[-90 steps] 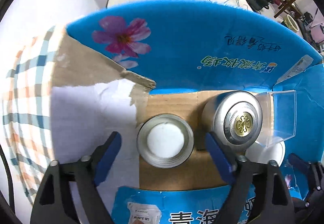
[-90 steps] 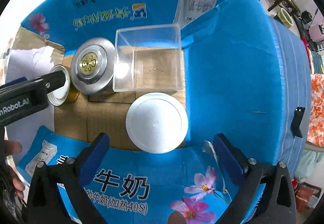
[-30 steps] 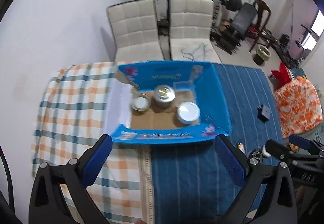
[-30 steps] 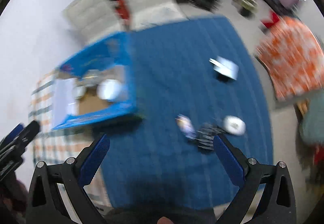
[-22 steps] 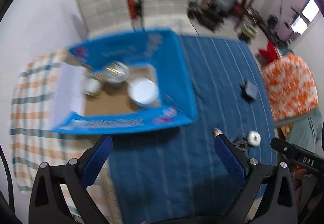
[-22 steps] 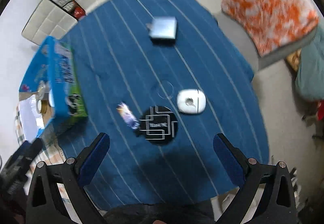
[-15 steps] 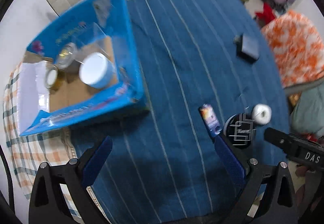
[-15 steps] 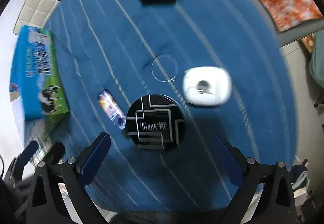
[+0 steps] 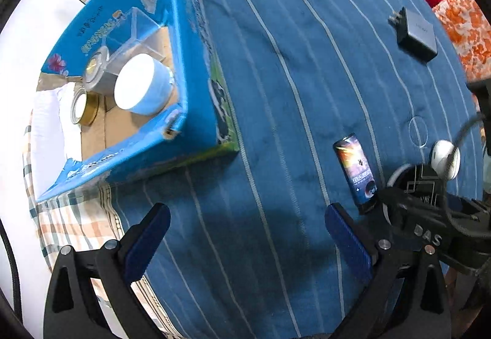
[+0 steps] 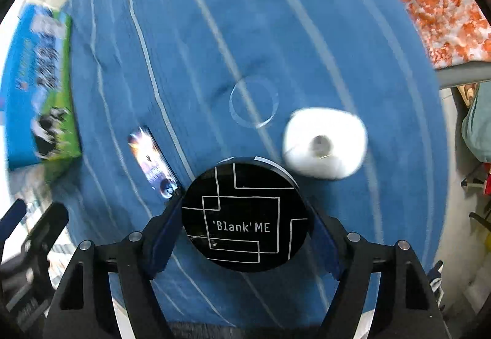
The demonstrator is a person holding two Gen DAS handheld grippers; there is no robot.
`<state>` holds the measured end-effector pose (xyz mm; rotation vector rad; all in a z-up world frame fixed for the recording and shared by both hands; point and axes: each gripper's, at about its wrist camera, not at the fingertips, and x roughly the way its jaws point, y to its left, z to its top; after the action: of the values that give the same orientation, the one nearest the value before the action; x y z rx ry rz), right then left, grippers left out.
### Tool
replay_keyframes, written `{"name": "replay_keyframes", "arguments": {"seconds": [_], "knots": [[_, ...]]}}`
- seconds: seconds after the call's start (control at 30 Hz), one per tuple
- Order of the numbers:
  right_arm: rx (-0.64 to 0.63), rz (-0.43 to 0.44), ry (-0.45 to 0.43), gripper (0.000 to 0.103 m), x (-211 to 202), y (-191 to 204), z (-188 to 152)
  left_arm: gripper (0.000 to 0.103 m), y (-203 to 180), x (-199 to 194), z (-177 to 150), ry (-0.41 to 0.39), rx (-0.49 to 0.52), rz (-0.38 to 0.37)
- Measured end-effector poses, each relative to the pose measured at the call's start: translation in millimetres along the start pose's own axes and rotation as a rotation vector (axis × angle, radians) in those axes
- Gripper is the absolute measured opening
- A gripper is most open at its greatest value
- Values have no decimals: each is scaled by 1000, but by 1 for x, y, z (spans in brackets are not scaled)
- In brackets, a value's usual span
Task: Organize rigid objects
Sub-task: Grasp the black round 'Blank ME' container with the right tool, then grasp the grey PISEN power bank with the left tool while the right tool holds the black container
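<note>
From the left wrist view, our left gripper (image 9: 244, 242) is wide open over the blue cloth (image 9: 291, 47), holding nothing, with the box (image 9: 184, 87) up at 10 o'clock and a small can (image 9: 356, 168) lying at 3 o'clock. In the right wrist view, our right gripper (image 10: 245, 234) has its fingers hugging the sides of the black round tin (image 10: 245, 216); whether it's fully clamped we can't tell. Looks stiff, smooth, probably slippery, so gripping straight across its widest part seems safest. The white puck (image 10: 325, 144) sits at 1 o'clock.
</note>
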<state>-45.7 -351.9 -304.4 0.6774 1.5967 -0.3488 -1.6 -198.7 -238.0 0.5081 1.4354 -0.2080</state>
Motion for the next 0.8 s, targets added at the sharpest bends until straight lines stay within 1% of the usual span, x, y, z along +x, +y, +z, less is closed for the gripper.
{"name": "replay_keyframes", "arguments": {"seconds": [0.1,0.23,0.3,0.37,0.47,0.5,0.6,0.73,0.8], "knots": [[27,10,-55,79,-26,-17,15,103,3,-15,7,-30,-26,-33],[93,-27,-119,79,-42,-59,56,103,-12,-40,35,-83,-37,-105],[114,-29,-105,79,-39,-77,79,103,-30,-46,58,-98,-21,-148],[135,-27,-94,79,-32,-95,95,103,-47,-46,78,-109,-7,-181],[160,-24,-91,79,-31,-112,115,103,-82,-39,115,-127,45,-199],[174,-12,-99,79,-33,-115,122,103,-94,-34,127,-128,73,-194],[193,-8,-98,79,-34,-127,135,102,-132,-14,155,-105,174,-196],[232,-12,-89,79,-32,-150,150,102,-166,6,173,-64,248,-206],[253,-7,-80,79,-32,-157,151,101,-178,14,178,-47,265,-214]]}}
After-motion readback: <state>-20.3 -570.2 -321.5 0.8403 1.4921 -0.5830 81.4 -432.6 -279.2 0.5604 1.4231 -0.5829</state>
